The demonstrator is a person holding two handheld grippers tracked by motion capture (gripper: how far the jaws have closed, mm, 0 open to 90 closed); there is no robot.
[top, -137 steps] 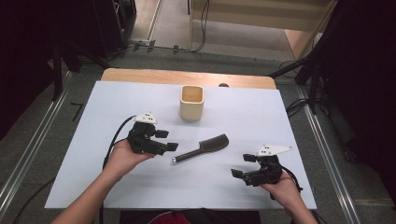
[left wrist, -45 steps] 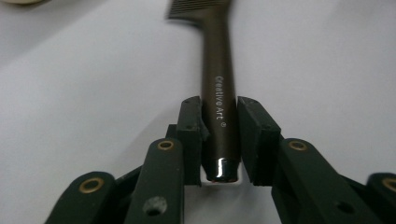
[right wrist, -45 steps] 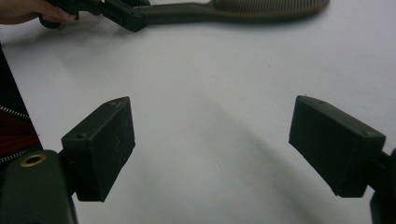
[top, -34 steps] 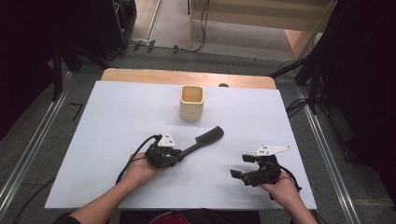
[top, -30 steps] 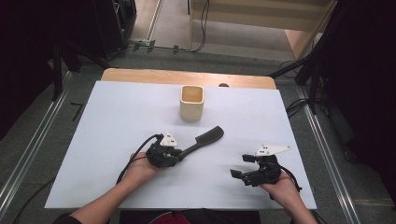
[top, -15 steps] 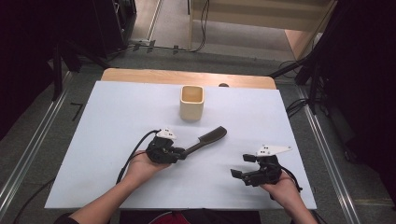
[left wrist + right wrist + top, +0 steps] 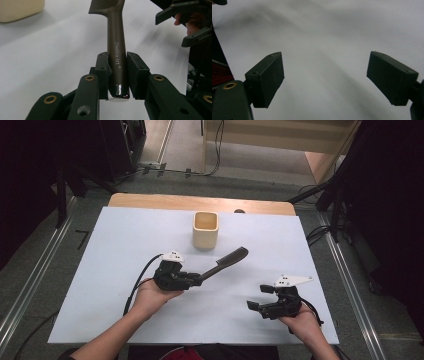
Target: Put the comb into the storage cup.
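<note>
A dark brown comb [image 7: 227, 261] with a long handle is held by its handle end in my left gripper [image 7: 196, 280], which is shut on it. The comb's toothed head points up and to the right, raised off the white table, toward a cream square cup [image 7: 205, 228]. In the left gripper view the comb [image 7: 115, 47] runs straight up between the two pads, and the left gripper [image 7: 117, 75] clamps the lettered handle. My right gripper [image 7: 256, 300] rests low at the front right, open, with nothing between its pads [image 7: 265, 78].
The white sheet [image 7: 115, 245] covers a wooden table whose bare far edge [image 7: 150, 200] shows behind the cup. Metal rails run along both sides on the floor. The other hand's open gripper [image 7: 190, 22] shows at the upper right of the left gripper view.
My left gripper closed on the comb's handle and has lifted it; the comb's head has risen toward the cup. The right gripper has stayed where it was.
</note>
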